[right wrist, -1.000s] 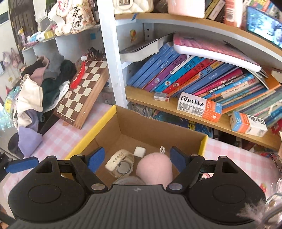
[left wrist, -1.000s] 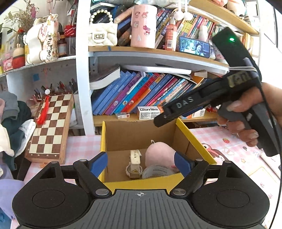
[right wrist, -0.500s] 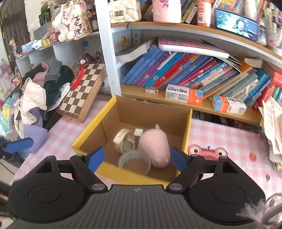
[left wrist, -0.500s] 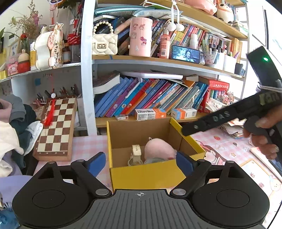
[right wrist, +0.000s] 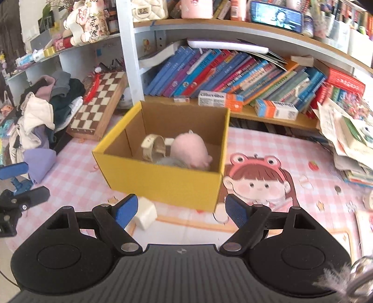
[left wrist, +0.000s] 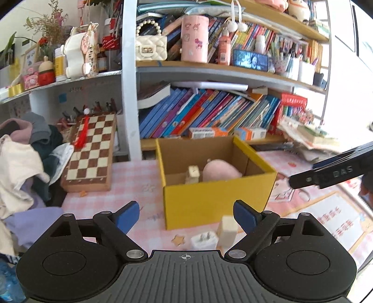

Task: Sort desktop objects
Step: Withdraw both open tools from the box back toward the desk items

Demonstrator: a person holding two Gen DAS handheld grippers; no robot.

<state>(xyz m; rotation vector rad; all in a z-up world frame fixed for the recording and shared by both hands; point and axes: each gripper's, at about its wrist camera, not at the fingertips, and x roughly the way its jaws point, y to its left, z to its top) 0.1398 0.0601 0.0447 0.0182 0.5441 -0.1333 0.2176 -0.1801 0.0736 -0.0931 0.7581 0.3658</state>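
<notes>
While both grippers' jaws gape empty, one yellow box [right wrist: 163, 179] holds one pink plush [right wrist: 190, 149] and one watch [right wrist: 152, 146].

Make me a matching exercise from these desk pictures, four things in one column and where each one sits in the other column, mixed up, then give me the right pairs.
Things
1. pink plush toy
2. white charger plug
3. chessboard
4. phone showing a video

Places
A. leaning by the white shelf post, left of the box
B. on the upper shelf
C. inside the yellow box
D. on the pink checked mat in front of the box

Pairs: 1-C, 2-D, 3-A, 4-B
</notes>
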